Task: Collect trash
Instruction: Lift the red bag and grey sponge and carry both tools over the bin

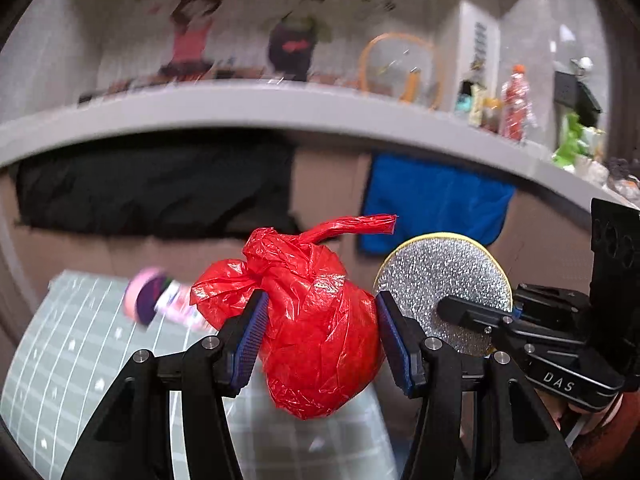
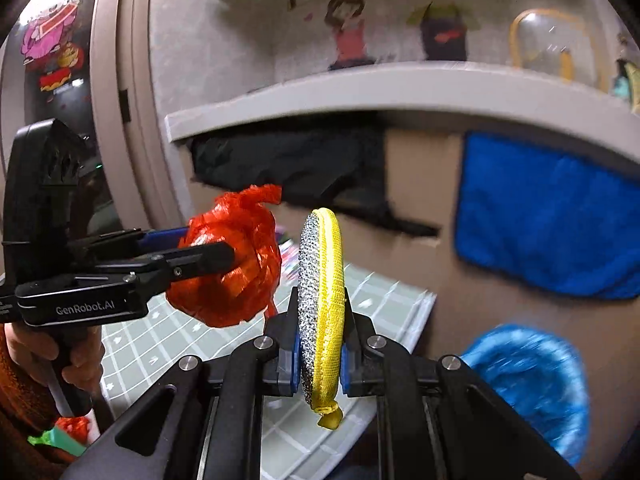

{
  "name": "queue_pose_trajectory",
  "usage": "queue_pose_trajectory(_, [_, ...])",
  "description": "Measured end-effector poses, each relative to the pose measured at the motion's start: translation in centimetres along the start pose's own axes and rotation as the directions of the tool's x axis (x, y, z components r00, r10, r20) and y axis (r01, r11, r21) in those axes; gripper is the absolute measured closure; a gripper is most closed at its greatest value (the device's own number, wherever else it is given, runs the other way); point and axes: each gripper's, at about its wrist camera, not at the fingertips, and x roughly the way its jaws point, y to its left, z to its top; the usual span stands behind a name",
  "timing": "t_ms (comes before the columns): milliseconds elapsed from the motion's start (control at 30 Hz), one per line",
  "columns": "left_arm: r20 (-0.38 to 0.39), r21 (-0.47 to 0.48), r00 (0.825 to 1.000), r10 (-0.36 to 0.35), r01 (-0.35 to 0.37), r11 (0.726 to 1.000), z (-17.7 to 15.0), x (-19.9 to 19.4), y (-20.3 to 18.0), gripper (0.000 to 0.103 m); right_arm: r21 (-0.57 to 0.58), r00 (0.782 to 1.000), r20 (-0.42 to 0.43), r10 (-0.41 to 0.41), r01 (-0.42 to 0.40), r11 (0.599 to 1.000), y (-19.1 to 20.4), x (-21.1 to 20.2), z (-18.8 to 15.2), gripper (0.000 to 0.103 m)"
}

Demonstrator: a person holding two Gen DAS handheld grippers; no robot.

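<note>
We hold the left gripper (image 1: 320, 334) clenched on a knotted red plastic bag (image 1: 316, 320), its blue pads (image 1: 250, 340) pressing both sides; the bag hangs in the air above the green grid mat (image 1: 72, 360), its twisted tail pointing up and to the right. Our right gripper (image 2: 320, 356) clamps a round scouring pad (image 2: 322, 304), silver on one face with a yellow rim, edge-on and upright, long axis vertical, just beside the bag. A blue-lined bin (image 2: 532, 384) sits blurred at lower right

Even indoor light, motion-blurred background, sharp foreground, dark fisheye corners
</note>
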Motion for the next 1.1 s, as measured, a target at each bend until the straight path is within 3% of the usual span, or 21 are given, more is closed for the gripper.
queue_pose_trajectory(200, [0.077,0.042,0.995,-0.069,0.066,0.997,2.6,1.3,-4.5,0.048,0.010,0.993,0.070,-0.096,0.095,0.995,-3.5,-3.8,1.5,0.090])
queue_pose_trajectory(433, [0.080,0.059,0.990,-0.119,0.114,0.992,3.8,3.6,-8.2,0.048,0.018,0.980,0.079,-0.185,0.184,0.983,-6.9,-6.2,1.8,0.090])
queue_pose_trajectory(733, [0.048,0.057,0.985,-0.163,0.161,0.985,3.9,6.9,-10.9,0.048,0.068,0.965,0.074,-0.250,0.245,0.967,-10.8,-7.6,1.0,0.090])
queue_pose_trajectory(1100, [-0.056,0.027,0.969,-0.242,0.244,0.969,1.6,12.0,-13.9,0.048,0.148,0.956,0.028,-0.291,0.284,0.947,-15.1,-7.4,-1.3,0.090])
